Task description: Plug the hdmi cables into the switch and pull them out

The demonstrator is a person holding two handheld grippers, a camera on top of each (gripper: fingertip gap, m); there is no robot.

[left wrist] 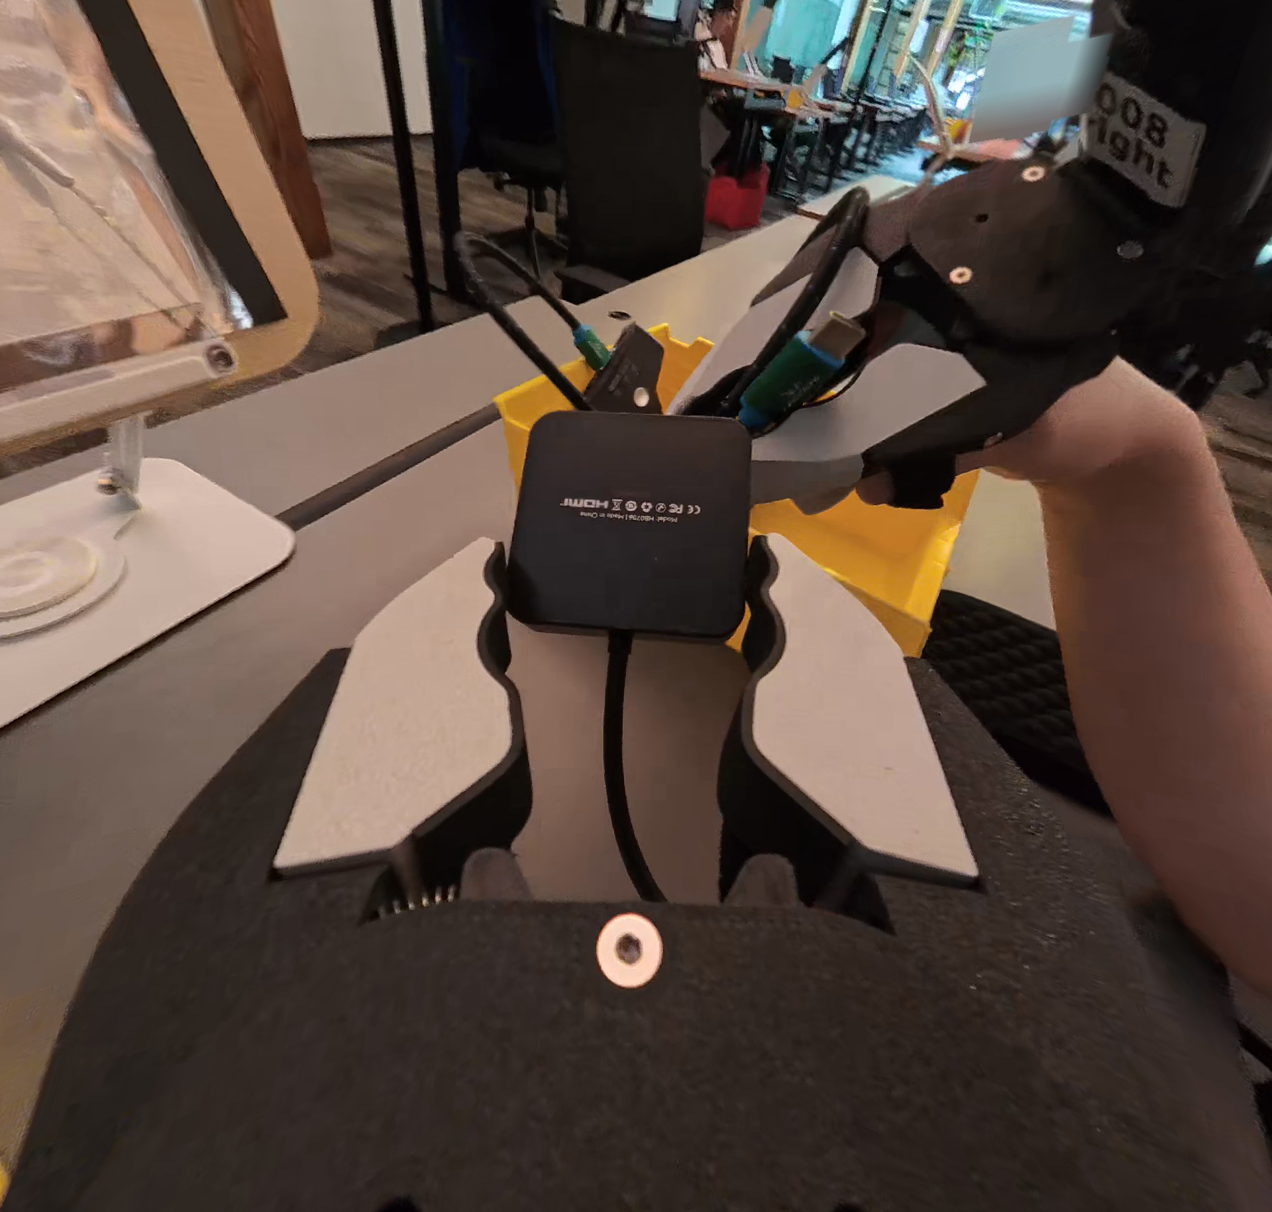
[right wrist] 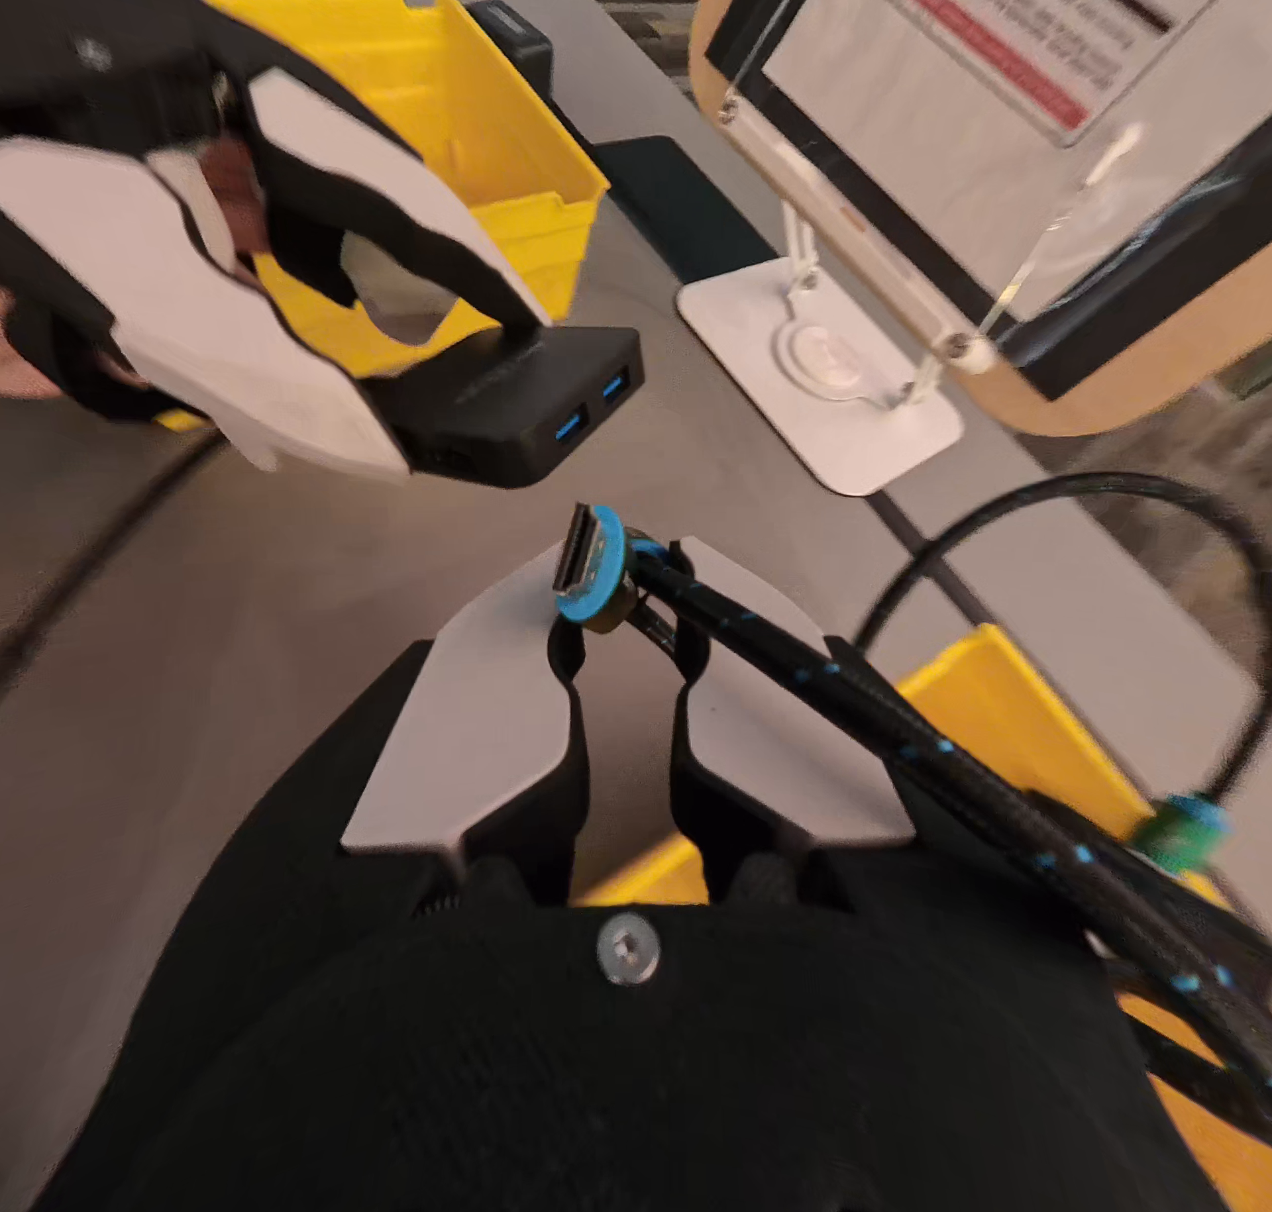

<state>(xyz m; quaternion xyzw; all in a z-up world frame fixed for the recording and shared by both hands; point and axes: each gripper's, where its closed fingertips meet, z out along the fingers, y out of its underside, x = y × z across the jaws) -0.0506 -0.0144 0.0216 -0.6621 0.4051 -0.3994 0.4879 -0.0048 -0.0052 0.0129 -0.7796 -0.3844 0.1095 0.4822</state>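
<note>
Clamping the black switch [left wrist: 628,525] by its sides, the left gripper [left wrist: 626,584] holds it off the tabletop [right wrist: 688,436], ports facing the right gripper [right wrist: 623,590], which pinches the cable plug [right wrist: 585,566] just short of them, presumably for insertion.

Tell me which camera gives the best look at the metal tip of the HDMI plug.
The right wrist view. There the HDMI plug is close and central, its metal mouth facing the switch, clamped in the right gripper. The left wrist view shows the same plug only from the side, farther off, its tip partly hidden by the gripper.
</note>
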